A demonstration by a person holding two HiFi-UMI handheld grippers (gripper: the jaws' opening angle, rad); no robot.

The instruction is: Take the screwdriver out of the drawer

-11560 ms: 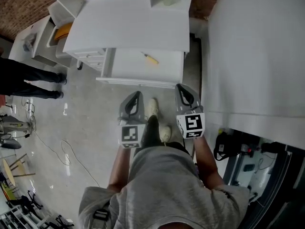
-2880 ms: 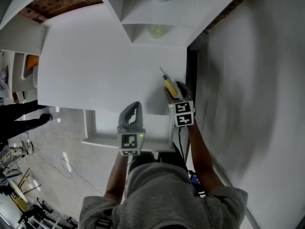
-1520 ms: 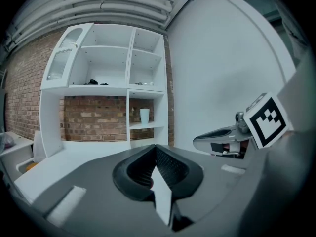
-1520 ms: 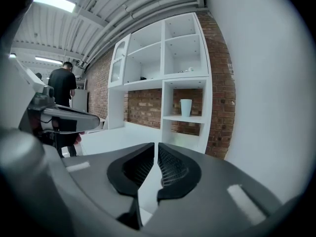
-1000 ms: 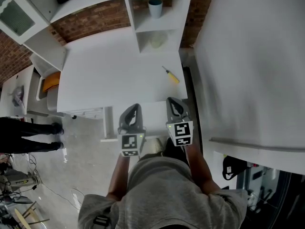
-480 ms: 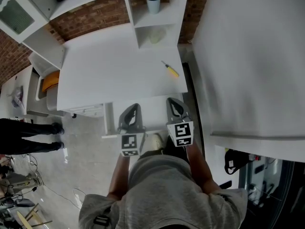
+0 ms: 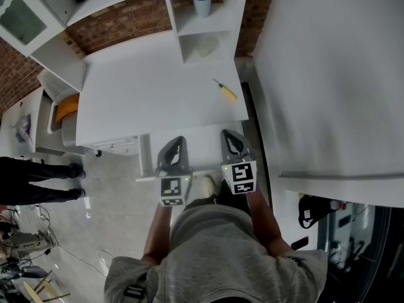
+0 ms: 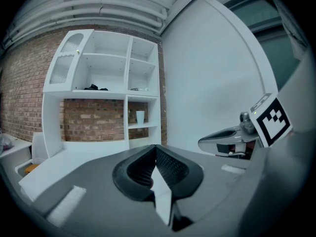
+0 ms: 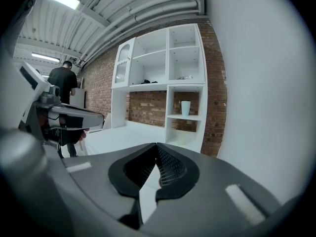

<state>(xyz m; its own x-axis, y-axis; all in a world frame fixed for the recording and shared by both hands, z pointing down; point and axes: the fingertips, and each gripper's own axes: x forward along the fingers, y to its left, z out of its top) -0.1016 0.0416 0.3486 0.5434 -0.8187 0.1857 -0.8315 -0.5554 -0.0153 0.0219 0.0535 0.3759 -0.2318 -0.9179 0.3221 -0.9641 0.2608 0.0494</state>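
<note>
Screwdriver (image 7: 225,89) now lies on the desk (image 7: 158,87), released by right tongs (image 7: 228,135).

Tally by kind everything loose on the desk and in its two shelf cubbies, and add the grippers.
screwdriver: 1, on the desktop
cup: 1, upper cubby
pale round thing: 1, lower cubby, kind unclear
grippers: 2, left gripper and right gripper, both shut and empty
Total: 5

The desk top (image 7: 158,87) was smooth matt white, the wall (image 7: 126,21) behind it rough red brick, the grey floor (image 7: 113,219) glossy; the screwdriver (image 7: 225,89) had a yellow plastic handle.
</note>
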